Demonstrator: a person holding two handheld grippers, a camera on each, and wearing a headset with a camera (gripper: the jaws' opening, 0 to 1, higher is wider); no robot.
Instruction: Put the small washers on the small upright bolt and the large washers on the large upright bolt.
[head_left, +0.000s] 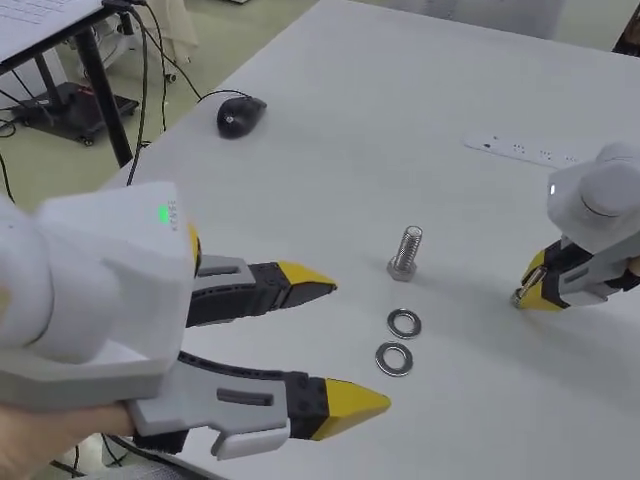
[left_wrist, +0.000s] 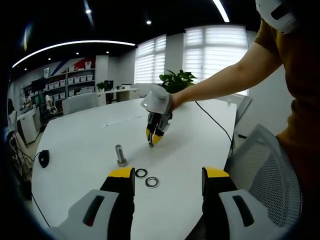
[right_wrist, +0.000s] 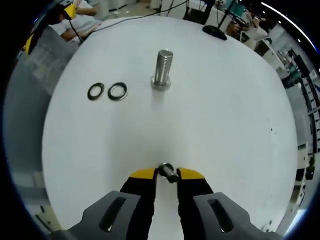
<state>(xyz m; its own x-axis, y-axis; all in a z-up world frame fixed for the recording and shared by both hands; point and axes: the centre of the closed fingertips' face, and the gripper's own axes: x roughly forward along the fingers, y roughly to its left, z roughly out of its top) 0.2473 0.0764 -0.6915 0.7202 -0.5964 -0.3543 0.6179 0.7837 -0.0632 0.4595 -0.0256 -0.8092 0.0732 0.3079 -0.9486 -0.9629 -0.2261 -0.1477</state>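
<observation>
Our right tool (right_wrist: 167, 176) is clamped on a small metal piece (right_wrist: 168, 173), probably the small bolt. It sits low at the bench (right_wrist: 225, 100), we judge so the piece can be stood upright. Our left tool (left_wrist: 168, 174) has its jaws wide apart and empty, aimed towards one washer (head_left: 404, 323) and a second washer (head_left: 394, 358). Both lie flat just beside the large bolt (head_left: 405, 250), which stands upright, ready to be picked up.

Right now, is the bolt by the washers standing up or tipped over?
Standing up: the bolt sits on its head on the table, threads pointing up.
</observation>
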